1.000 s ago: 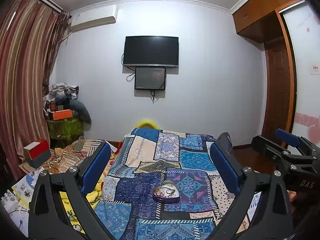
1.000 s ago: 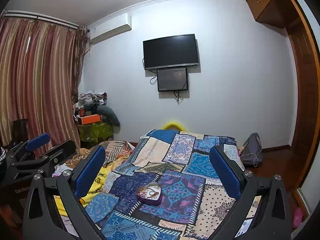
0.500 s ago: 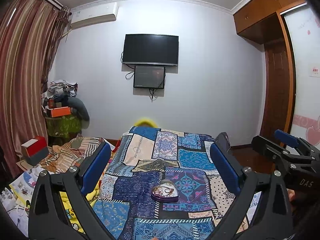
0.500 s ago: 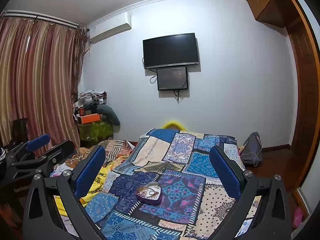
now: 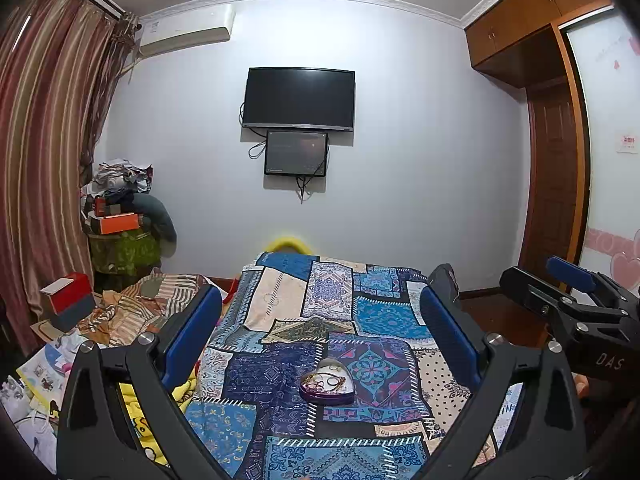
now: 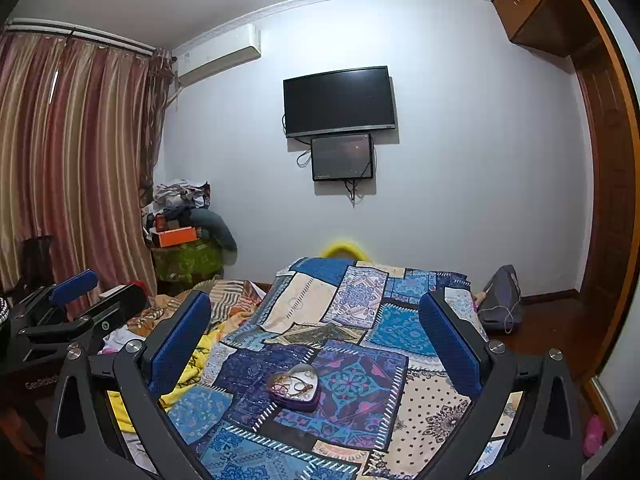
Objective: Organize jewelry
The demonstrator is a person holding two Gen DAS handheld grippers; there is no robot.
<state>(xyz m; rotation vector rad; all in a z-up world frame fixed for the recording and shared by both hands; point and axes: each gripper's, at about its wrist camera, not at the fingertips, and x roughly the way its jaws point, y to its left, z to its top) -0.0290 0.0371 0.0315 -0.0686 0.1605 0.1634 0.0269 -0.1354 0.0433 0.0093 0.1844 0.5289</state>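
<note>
Bedroom wall [image 5: 400, 160] is filling the back of both views, w/ a dark TV [image 5: 299, 98] hanging at 12 o'clock and a smaller screen [image 5: 296, 153] sitting just under it. Striped curtains [image 6: 68, 160] are running down the 9 o'clock side, an AC unit [image 5: 186, 30] mounted near 11. Wooden wardrobe [image 5: 536, 28] is taking up the 2 o'clock corner in the left wrist cam.

Bed w/ a blue patchwork quilt [image 5: 332, 312] is stretching from centre down toward 6. A pile of clothes and boxes [image 5: 120, 216] is stacking up at 9 o'clock, beside the curtains.

Left gripper [image 5: 320, 320] is hovering above the quilt, blue pads spread wide, nothing between them. Right gripper [image 6: 314, 326] is doing the same, jaws wide apart and empty; it's also showing at 3 o'clock in the left cam, apart from the bed.

Heart-shaped purple tin [image 5: 327, 385] is lying on the quilt, approx 6 o'clock of centre, between the pads in both views but well below them. Jewelry [image 6: 296, 386], a tangle of gold-tone chains, is sitting inside the tin; individual pcs too small to tell.
</note>
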